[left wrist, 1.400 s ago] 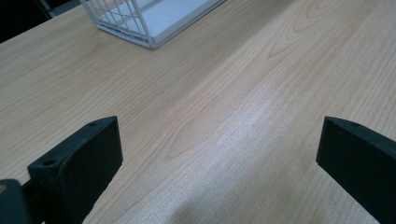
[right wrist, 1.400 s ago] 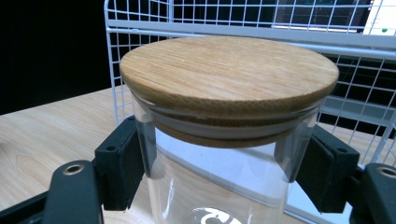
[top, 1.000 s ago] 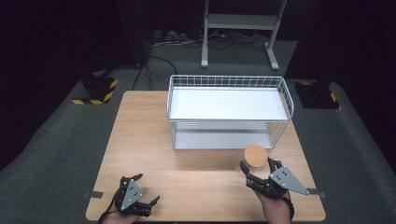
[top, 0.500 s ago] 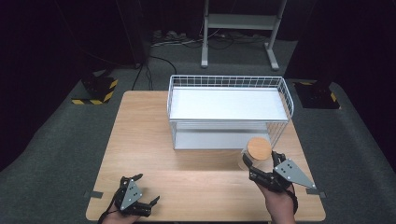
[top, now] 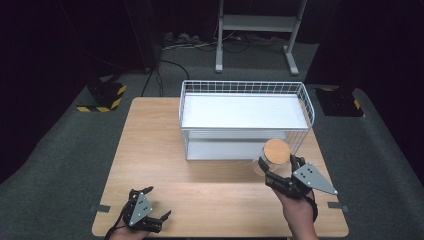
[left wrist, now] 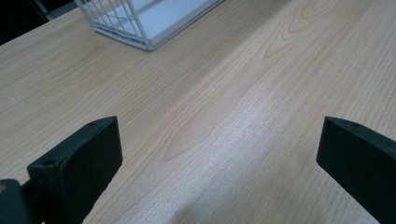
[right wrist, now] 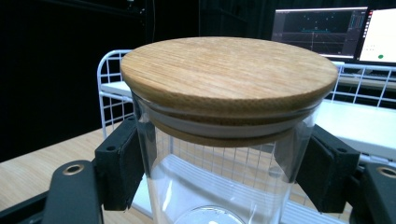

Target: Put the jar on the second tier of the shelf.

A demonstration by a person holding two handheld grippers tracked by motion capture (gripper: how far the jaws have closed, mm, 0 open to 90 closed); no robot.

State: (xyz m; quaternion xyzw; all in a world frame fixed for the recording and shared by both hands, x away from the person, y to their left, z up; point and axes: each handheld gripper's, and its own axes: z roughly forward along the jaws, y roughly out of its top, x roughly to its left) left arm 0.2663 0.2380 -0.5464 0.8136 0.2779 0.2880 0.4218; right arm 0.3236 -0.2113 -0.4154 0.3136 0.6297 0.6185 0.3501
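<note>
Left gripper (top: 150, 216) low at the desk's (top: 200, 190) front-left corner, jaws spread wide over bare wood, nothing between them. White wire rack (top: 245, 117) at the middle of the desk's far edge, shelf bare. Glass jar (right wrist: 219, 177) with round wooden lid (right wrist: 229, 74) upright near the rack's front-right corner, toward the desk's right edge. Right gripper (top: 279, 170) clamped on the jar, jaws pressed against the glass on both sides just under the lid.
</note>
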